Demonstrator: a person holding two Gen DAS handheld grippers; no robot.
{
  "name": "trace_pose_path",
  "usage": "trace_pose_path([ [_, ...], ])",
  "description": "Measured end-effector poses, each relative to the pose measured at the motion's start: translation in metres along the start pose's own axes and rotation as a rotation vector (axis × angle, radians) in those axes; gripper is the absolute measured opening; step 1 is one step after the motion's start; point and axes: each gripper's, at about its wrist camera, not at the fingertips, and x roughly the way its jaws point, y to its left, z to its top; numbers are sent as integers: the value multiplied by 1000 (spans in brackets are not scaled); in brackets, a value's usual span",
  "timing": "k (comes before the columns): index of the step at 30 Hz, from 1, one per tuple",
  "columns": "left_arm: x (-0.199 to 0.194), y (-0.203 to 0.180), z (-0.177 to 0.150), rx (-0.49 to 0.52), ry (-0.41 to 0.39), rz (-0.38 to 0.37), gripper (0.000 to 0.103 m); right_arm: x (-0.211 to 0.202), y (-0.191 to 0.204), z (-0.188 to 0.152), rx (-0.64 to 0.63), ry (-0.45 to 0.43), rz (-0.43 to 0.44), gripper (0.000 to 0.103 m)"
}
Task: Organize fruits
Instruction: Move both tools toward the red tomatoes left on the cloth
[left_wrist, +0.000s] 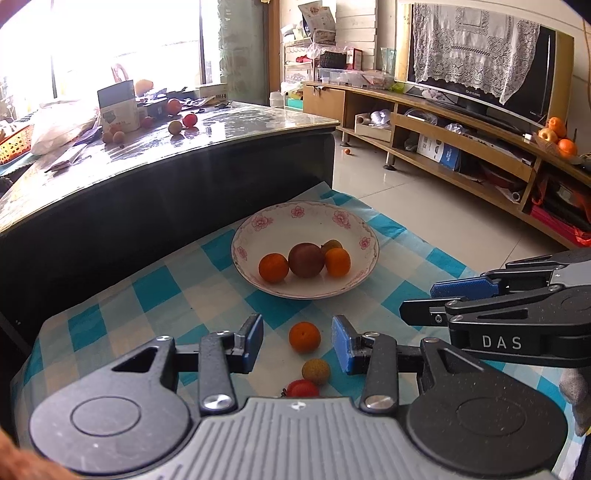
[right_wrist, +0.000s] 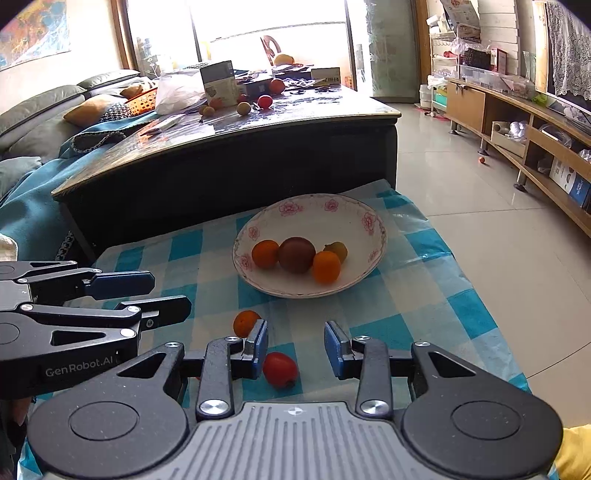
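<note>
Holding both tools low over the blue-and-white checked cloth (left_wrist: 155, 295) that covers the counter, we have the loose fruit lined up ahead of us for a short carry to the white flower-rimmed ceramic plate (left_wrist: 258, 221). Our left gripper (left_wrist: 297, 341) has its blue-padded fingers (left_wrist: 253, 341) spread wide and empty, bracketing the small round orange tangerine (left_wrist: 304, 336), which sits on the cloth between the pads without touching either. Just nearer to us lie a bumpy tan lychee-like fruit (left_wrist: 315, 371) and a glossy red cherry tomato (left_wrist: 302, 388), close together in a row. Our right gripper (right_wrist: 295, 349) is likewise open and holds nothing; the tomato lies between its fingers, nearer the left pad, so we judge each tool is set to take one fruit. The tangerine and lychee are near-round, with no clear long axis. The tomato is slightly oval in the right wrist view, its long axis running across the fingers' gap and tilted a little, stem end toward the lower right. On the plate already rest two tangerines, a large dark red-brown round fruit (left_wrist: 306, 259) and a yellowish one behind, touching in a cluster.
</note>
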Motion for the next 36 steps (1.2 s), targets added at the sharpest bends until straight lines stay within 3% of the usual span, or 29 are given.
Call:
trace_pose_path([
  [19,1,-3,-23,43,64,0,49,2,10,-20,-46,53,0,31],
  [36,40,7,-46,57,190,-38,50,38,3,-30,-116,170,50,35],
])
